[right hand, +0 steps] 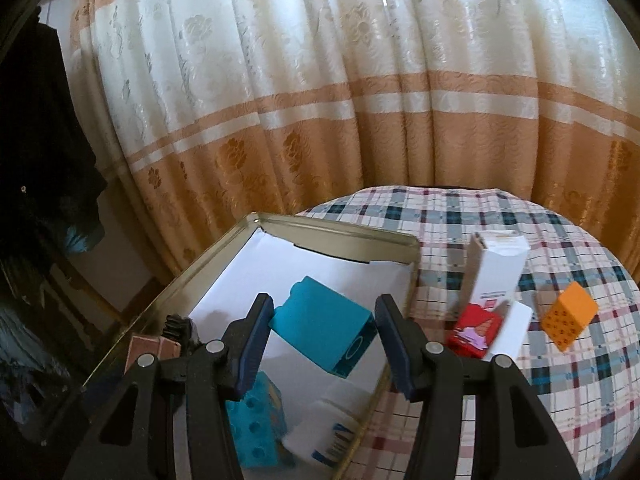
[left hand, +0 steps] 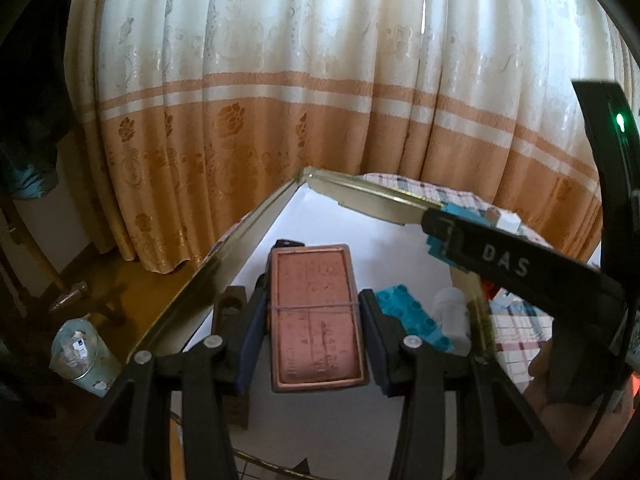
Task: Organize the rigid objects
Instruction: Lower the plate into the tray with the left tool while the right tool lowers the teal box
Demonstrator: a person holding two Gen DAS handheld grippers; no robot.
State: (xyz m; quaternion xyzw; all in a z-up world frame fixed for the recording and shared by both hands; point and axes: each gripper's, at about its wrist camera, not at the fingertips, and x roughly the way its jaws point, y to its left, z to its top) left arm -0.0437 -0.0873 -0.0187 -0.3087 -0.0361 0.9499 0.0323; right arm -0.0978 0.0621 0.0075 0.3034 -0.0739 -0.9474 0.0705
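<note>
My left gripper [left hand: 314, 316] is shut on a pink-brown flat box [left hand: 316, 316] with a rubber band, held over the open metal tin [left hand: 224, 256]. My right gripper [right hand: 324, 332] holds a teal block [right hand: 324, 330] between its pads over the same tin [right hand: 352, 236]; the pads touch its sides. In the left wrist view the right gripper [left hand: 436, 224] reaches in from the right with the teal block. A second teal studded brick [right hand: 256, 428] and a white bottle [right hand: 324, 428] lie in the tin. The brick also shows in the left wrist view [left hand: 416, 320].
On the plaid tablecloth [right hand: 560, 380] right of the tin stand a white carton [right hand: 496, 268], a red box [right hand: 474, 330] and an orange block [right hand: 568, 316]. A cream and orange curtain [right hand: 320, 100] hangs behind. A plastic cup [left hand: 80, 356] stands low at left.
</note>
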